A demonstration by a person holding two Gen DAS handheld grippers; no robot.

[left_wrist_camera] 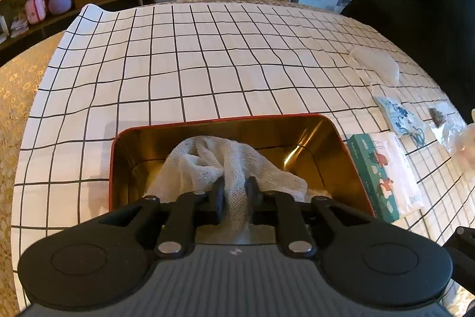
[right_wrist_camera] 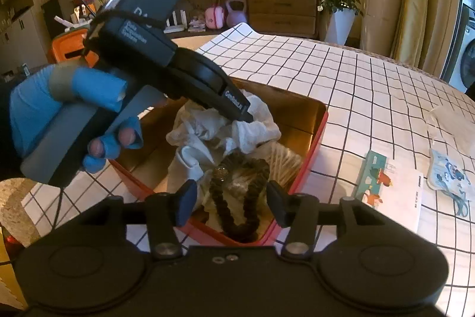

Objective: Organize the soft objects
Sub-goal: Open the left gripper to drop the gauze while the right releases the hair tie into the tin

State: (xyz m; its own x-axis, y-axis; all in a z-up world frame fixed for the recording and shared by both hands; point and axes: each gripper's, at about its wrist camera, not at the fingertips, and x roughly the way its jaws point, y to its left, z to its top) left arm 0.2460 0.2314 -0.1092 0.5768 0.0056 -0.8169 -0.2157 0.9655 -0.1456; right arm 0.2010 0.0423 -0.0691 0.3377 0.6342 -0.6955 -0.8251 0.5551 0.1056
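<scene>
While the left hand-held gripper point(left_wrist_camera: 235, 192) pinches the gauze cloth point(left_wrist_camera: 207, 165), lower it into the tin point(left_wrist_camera: 335, 132) before releasing; right hand-held gripper point(right_wrist_camera: 231, 198) agape, empty.

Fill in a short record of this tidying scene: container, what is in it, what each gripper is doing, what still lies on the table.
container: red tin, gold inside, open
contents: white gauze cloth, dark hair tie, cotton swabs
left gripper: jaws narrow, gauze cloth between them
right gripper: jaws apart above the hair tie, holding nothing
on the table: tissue pack, patterned face mask
surface: grid tablecloth
</scene>
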